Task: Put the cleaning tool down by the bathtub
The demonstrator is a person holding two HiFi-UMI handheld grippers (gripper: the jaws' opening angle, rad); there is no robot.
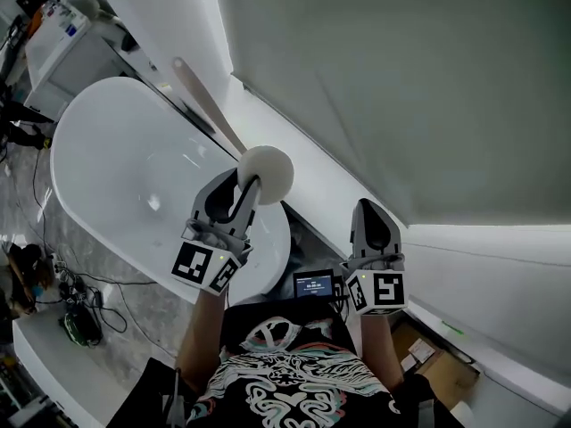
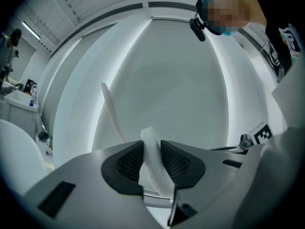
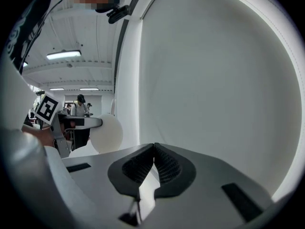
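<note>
The long-handled scrubber (image 1: 266,173) is clamped in the left tongs (image 2: 151,157), its head partly hidden; the right tongs (image 3: 153,162) are pressed together, empty.

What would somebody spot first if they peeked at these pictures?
The big white oval bathtub fills the left of the head view. At its right edge, the left claw pinches a white cleaning tool with a round head and long pale handle. The right claw is shut on nothing, next to a plain grey wall.
</note>
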